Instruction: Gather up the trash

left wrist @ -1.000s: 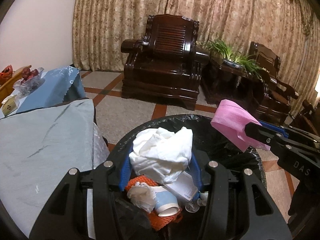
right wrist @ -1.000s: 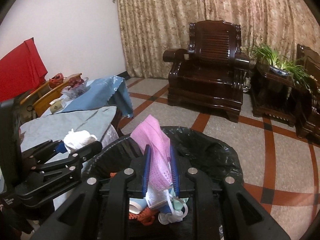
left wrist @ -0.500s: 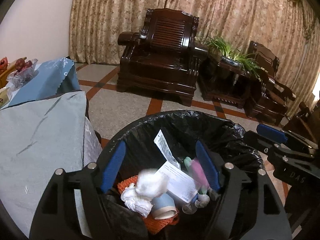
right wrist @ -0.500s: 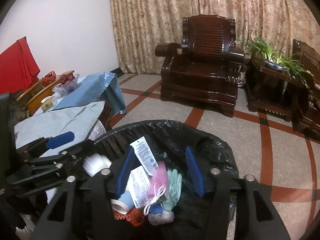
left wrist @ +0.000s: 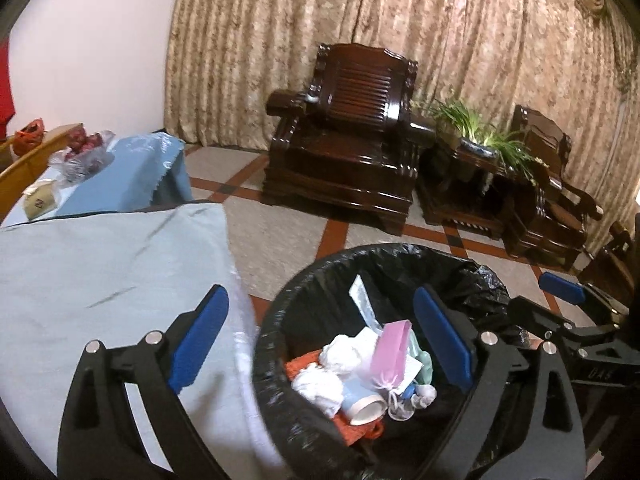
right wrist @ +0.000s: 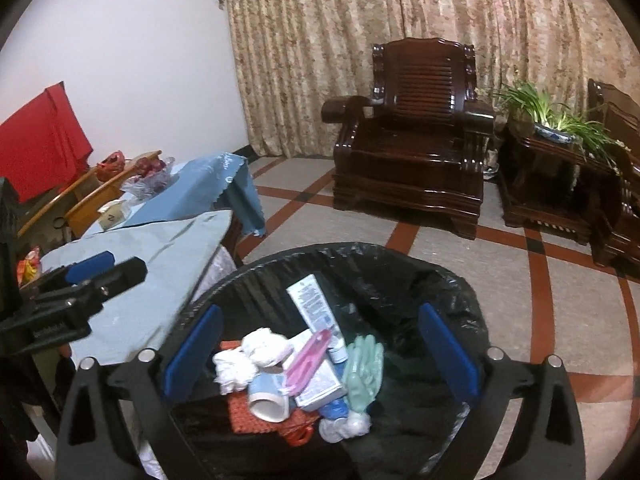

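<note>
Beside the table [right wrist: 160, 264], on the floor: one bin lined with a black bag [right wrist: 400, 276], holding white crumpled tissue [right wrist: 256, 354], a pink packet [right wrist: 308, 360], a printed box [right wrist: 316, 308], a pale blue paper cup [right wrist: 268, 398], a green glove [right wrist: 362, 368] and orange netting [right wrist: 244, 412]. Left gripper [left wrist: 320, 344] and right gripper [right wrist: 320, 354]: above the bin, jaws opening wide, nothing between them.
</note>
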Demonstrator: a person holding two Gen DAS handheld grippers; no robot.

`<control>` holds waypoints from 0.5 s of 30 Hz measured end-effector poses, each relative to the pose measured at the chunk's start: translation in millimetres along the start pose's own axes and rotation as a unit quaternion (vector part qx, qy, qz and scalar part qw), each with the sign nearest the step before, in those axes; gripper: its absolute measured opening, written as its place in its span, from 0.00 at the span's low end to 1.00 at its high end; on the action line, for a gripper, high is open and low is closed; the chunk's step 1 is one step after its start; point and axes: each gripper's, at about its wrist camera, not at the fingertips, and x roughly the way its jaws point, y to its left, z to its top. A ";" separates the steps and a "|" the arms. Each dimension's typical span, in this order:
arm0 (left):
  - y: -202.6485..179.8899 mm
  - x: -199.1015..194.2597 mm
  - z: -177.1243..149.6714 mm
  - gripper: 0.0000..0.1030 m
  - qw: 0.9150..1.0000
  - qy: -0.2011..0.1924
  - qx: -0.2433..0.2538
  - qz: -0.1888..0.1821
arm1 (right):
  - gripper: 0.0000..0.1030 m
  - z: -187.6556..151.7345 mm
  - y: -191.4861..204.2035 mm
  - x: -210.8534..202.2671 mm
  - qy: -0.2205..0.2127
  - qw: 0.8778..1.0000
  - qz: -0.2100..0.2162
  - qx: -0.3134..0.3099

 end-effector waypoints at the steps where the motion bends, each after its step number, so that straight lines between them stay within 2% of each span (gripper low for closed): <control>1: 3.0 -6.6 0.0 0.90 1.000 -0.002 -0.002 0.005 | 0.94 -0.8 4.1 -2.7 0.000 1.000 0.005 -0.001; 15: 26.0 -76.4 -31.6 0.93 0.999 0.010 -0.015 0.047 | 0.94 -13.1 55.5 -41.9 -0.001 0.999 0.039 -0.017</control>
